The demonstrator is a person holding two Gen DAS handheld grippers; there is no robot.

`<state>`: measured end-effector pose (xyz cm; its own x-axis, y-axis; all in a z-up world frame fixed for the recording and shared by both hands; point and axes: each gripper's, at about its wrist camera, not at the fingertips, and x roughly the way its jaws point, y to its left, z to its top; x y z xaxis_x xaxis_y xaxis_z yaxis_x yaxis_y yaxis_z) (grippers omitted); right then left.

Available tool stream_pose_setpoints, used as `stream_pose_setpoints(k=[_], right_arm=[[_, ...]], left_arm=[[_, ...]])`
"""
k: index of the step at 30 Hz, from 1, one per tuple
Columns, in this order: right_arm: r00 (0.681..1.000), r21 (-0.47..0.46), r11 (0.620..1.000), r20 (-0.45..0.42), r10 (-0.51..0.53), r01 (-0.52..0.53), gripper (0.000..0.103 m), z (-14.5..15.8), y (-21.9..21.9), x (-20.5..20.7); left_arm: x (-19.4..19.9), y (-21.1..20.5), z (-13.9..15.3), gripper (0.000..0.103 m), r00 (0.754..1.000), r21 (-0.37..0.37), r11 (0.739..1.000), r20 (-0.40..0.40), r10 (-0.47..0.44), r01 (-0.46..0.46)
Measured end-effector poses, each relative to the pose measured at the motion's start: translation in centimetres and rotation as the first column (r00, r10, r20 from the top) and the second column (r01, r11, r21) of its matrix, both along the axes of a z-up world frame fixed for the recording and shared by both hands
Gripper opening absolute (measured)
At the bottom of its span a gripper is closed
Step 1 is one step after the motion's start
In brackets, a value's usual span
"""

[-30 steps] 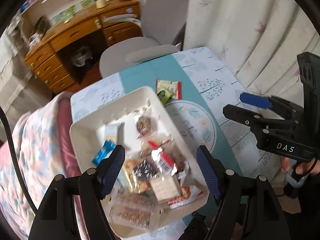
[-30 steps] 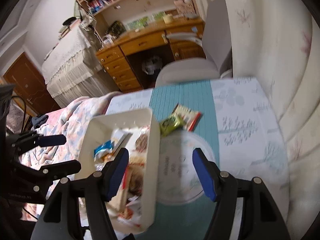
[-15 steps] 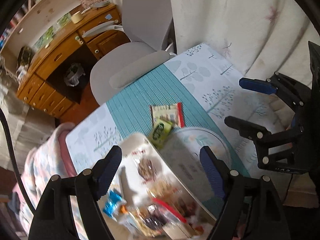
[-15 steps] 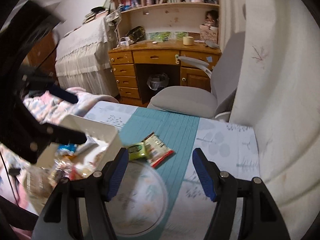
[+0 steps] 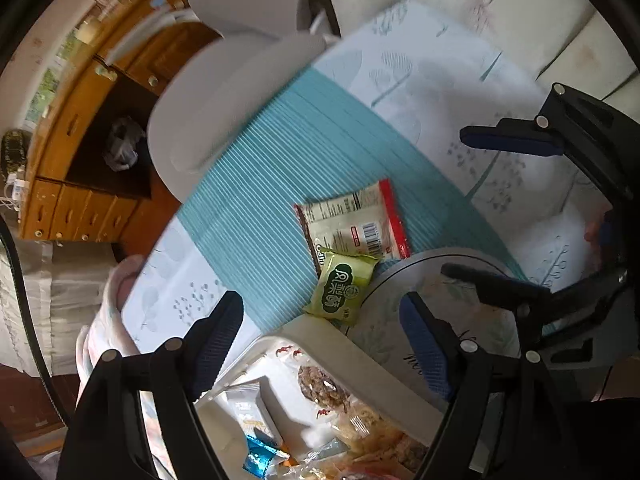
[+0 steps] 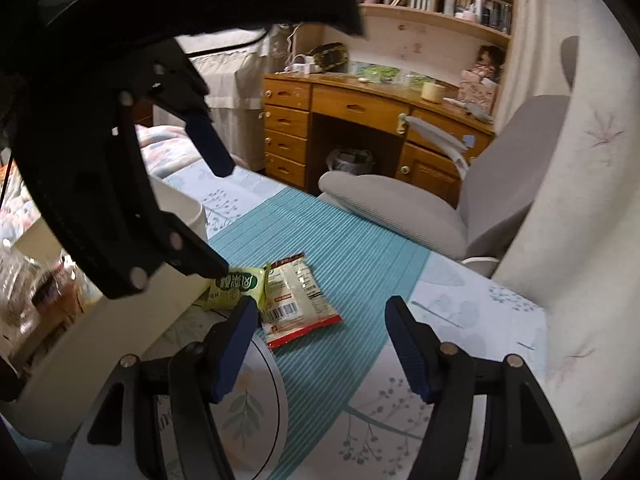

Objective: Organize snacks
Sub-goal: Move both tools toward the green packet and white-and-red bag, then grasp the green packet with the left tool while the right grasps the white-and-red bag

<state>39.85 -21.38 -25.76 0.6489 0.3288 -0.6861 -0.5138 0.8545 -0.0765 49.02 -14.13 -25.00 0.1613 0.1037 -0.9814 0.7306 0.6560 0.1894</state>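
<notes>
A green snack packet (image 5: 340, 288) leans on a white packet with a red edge (image 5: 352, 224) on the teal table runner. Just below them is the white bin (image 5: 360, 360), holding several wrapped snacks. My left gripper (image 5: 320, 340) hangs open over the bin's far rim, pointing down, with the green packet just ahead of its fingers. In the right wrist view one left fingertip (image 6: 218, 266) sits at the edge of the green packet (image 6: 236, 286); contact is unclear. My right gripper (image 6: 322, 348) is open and empty, with the white packet (image 6: 296, 300) just ahead of it.
A round printed plate (image 6: 256, 400) lies beside the bin (image 6: 120, 320), under the right gripper. A grey chair (image 6: 400, 208) stands at the table's far edge, with a wooden desk (image 6: 360, 112) behind. A pale curtain (image 6: 580, 200) borders the right side. A floral blanket (image 6: 168, 148) lies to the left.
My left gripper has moved from above the bin's contents to its far rim, close to the two packets, its jaws slightly wider. My right gripper has dropped and rolled toward the same packets.
</notes>
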Motion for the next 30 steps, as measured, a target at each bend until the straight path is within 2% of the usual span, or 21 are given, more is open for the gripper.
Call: stream_pose_setpoints(k=[3,8,12,14,20,23,24,26,28,30], right_arm=[[1.000,-0.018,1.000,-0.009,0.024,-0.024,0.075,-1.4,0.4,0.5],[0.999,-0.052,0.998,-0.025,0.043,-0.044,0.075,-3.6,0.9,1.3],[0.998,-0.075,0.995,-0.027,0.061,-0.063,0.075,-4.8,1.2,1.4],[0.997,-0.082,0.994,-0.030,0.071,-0.073,0.075,-5.3,1.5,1.4],[0.996,-0.090,0.992,-0.035,0.082,-0.085,0.075,-5.9,2.1,1.4],[0.995,-0.092,0.992,-0.045,0.083,-0.087,0.075,-6.0,2.2,1.5],[0.995,-0.093,0.992,-0.048,0.085,-0.089,0.075,-6.0,2.3,1.5],[0.995,-0.094,0.991,-0.051,0.086,-0.090,0.075,-6.1,2.4,1.6],[0.995,-0.093,0.991,-0.054,0.089,-0.093,0.075,-6.1,2.6,1.7],[0.994,-0.092,0.991,-0.053,0.090,-0.095,0.075,-6.1,2.7,1.6]], left_arm=[[0.6,-0.3,-1.5,0.080,0.999,0.025,1.000,-0.032,-0.007,0.007],[1.0,-1.0,-4.1,0.080,0.998,0.082,0.996,-0.065,-0.012,0.017],[1.5,-1.3,-5.4,0.080,0.996,0.100,0.995,-0.082,-0.017,0.025],[1.5,-1.5,-6.1,0.080,0.997,0.128,0.991,-0.075,-0.022,0.032],[2.2,-1.4,-7.5,0.079,0.998,0.149,0.989,-0.068,-0.014,0.024],[2.3,-1.4,-7.8,0.070,0.997,0.137,0.990,-0.076,-0.009,0.019],[2.3,-1.4,-7.9,0.062,0.997,0.134,0.991,-0.075,-0.012,0.022],[2.3,-1.5,-8.0,0.057,0.998,0.136,0.991,-0.069,-0.012,0.021],[2.5,-1.3,-8.2,0.044,0.997,0.127,0.992,-0.080,0.000,0.010],[2.6,-1.0,-8.3,0.037,0.995,0.115,0.993,-0.096,0.018,-0.007]])
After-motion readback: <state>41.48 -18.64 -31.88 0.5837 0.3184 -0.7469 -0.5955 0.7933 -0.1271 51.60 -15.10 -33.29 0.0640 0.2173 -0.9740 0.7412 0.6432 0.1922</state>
